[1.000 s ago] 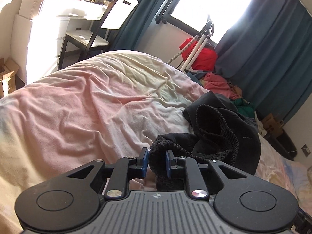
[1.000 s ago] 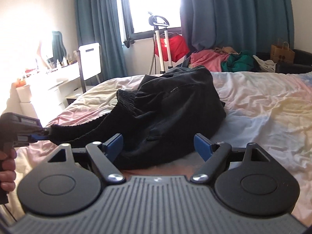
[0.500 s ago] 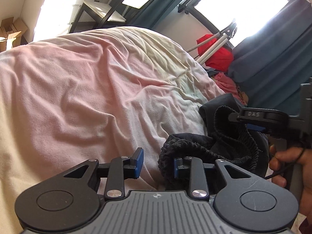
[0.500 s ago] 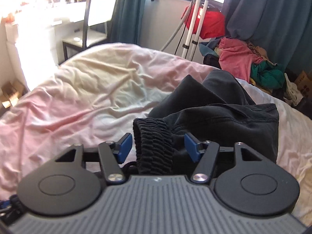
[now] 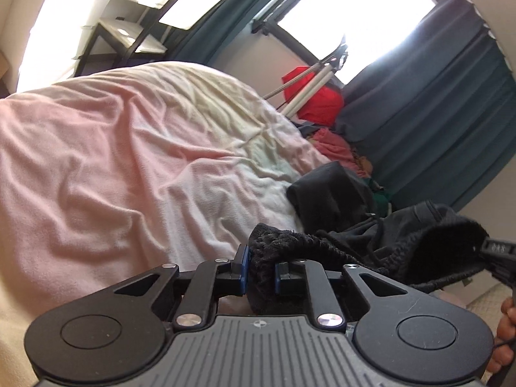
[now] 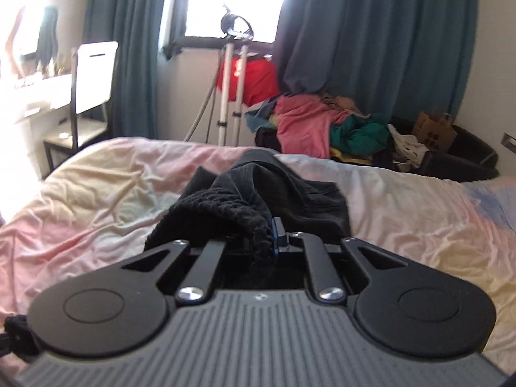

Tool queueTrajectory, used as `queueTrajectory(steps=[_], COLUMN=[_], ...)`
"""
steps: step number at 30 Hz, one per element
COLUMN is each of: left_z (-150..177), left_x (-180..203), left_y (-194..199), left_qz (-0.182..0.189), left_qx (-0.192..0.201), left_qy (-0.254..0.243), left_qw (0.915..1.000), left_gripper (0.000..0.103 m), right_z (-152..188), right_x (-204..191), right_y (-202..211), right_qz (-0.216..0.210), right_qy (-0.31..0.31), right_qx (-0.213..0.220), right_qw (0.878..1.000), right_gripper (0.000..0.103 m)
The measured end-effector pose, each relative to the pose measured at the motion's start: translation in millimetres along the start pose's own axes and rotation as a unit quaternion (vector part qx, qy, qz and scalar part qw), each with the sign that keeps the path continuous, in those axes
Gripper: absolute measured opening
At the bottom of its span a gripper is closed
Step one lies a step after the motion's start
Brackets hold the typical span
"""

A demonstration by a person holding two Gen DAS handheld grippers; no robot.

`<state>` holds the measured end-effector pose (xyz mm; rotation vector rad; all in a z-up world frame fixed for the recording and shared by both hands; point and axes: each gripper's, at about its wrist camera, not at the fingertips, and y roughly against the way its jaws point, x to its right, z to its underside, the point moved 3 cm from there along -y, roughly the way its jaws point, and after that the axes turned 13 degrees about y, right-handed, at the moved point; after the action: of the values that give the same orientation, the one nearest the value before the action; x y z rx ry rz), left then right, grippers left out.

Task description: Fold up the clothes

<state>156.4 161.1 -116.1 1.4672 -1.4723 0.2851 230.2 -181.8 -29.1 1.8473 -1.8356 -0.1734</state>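
Now that the right gripper (image 6: 258, 242) has shut its fingers on the ribbed waistband, w/ the left gripper (image 5: 260, 269) re-clamped too, the black garment (image 6: 290, 190) hangs between both, rest bunched on the near-right bed (image 5: 129, 161); prob. ready to spread.

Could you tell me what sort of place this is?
Most likely a bedroom: a bed with rumpled pastel bedding, teal curtains at a window, and a pile of clothes beside the bed.

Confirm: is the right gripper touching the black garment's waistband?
Touching. In the right wrist view the right gripper has its jaws closed on the ribbed waistband of the black garment, fabric pinched between them with no gap.
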Motion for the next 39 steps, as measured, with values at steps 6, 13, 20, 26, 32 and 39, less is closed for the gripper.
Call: queueTrajectory(steps=[6,13,20,26,32,39], left_z=[31.2,64.7,65.7,67.1,61.0,75.3], left_x=[40.2,38.5,32.6,36.4,43.4,49.2], left_y=[20.9,29.4,50.2,71.2,72.9,32.1], left_qz=[0.02,-0.038,-0.041,-0.005,0.019,-0.014], left_qx=[-0.01,-0.062,-0.068,-0.062,-0.029,-0.028], left_qy=[-0.104,-0.162,-0.154,-0.125,-0.095,-0.133], left_qw=[0.9943,0.9842,0.9849,0.9902,0.9949,0.9906], left_gripper=[0.016,0.016,0.019,0.058,0.084,0.084], right_z=[98.0,206.3,214.1,211.7,213.1,213.5], right_x=[46.1,80.8,96.5,108.7,117.3,120.0], right_y=[38.5,61.6,86.7,96.3,87.1,49.8], right_qz=[-0.038,-0.114,-0.192,-0.192,-0.186,-0.155], right_qy=[-0.136,-0.28,-0.332,-0.345,-0.361,-0.396], right_qx=[-0.078,-0.185,-0.122,-0.062,-0.036,-0.051], right_qw=[0.987,0.935,0.915,0.917,0.913,0.904], right_gripper=[0.012,0.016,0.026,0.082,0.083,0.083])
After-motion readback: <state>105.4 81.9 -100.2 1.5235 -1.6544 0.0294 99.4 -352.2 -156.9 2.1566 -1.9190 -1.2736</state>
